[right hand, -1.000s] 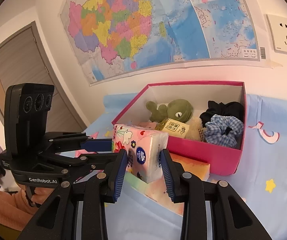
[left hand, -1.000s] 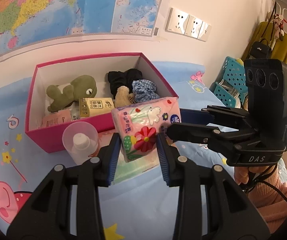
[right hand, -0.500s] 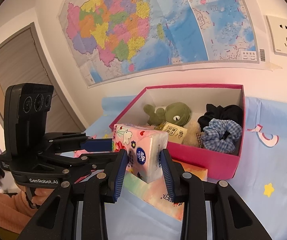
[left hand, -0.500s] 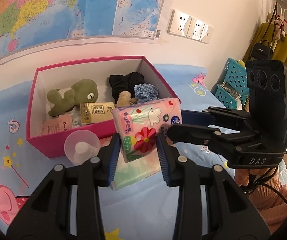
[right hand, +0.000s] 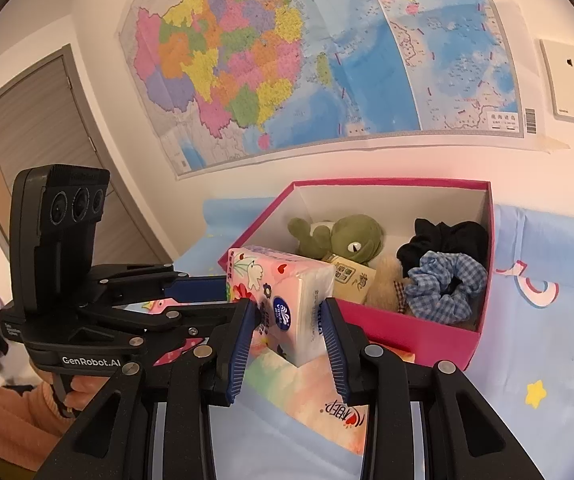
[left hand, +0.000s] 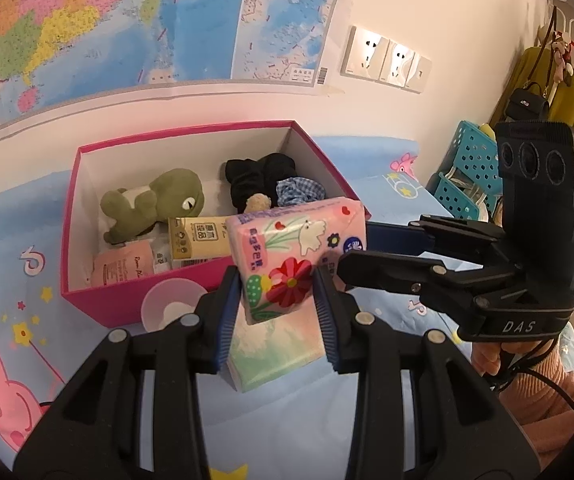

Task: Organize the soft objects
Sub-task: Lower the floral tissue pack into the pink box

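Pink tissue pack [left hand: 287, 264] in both claws, before the pink box [left hand: 87, 292].

A tissue pack [left hand: 287, 256] is held between the left gripper's [left hand: 277, 312] fingers, a box [left hand: 83, 280] set beyond it, another pack [left hand: 275, 352] below.

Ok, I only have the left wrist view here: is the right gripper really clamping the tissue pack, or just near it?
Observer: Clamping. The right wrist view shows both pads of the right gripper pressing the pack at its white end.
Operator: Anything underneath?
Observer: A flat pack lies on the sheet, with red print at its near corner.
Operator: Is the pack over the box?
Observer: No, it is in front of the box, at a near corner.
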A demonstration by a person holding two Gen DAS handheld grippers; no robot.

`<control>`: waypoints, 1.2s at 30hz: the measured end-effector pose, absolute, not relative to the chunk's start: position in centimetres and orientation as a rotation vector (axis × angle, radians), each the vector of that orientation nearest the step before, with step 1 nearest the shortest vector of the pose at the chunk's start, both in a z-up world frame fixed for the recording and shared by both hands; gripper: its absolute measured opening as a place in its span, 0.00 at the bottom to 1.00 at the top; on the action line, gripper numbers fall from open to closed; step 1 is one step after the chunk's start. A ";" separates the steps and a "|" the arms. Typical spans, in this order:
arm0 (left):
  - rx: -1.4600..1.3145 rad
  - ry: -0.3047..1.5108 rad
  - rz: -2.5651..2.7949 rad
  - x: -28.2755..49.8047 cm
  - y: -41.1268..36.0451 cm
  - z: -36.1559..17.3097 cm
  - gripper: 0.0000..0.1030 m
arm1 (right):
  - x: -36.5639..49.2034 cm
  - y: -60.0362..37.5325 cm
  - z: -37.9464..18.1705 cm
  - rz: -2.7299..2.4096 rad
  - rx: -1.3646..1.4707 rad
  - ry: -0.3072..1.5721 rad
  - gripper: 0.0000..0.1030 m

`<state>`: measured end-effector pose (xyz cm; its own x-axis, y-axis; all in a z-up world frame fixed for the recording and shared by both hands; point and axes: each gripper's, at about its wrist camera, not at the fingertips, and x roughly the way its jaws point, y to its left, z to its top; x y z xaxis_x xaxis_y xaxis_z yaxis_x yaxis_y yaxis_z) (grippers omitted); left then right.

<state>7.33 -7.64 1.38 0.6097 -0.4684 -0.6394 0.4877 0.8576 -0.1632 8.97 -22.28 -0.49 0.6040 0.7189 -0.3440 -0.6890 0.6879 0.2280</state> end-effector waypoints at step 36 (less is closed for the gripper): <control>0.035 0.731 -0.544 8.9 -8.1 1.8 0.37 | 10.4 -22.3 0.7 0.802 0.083 0.414 0.34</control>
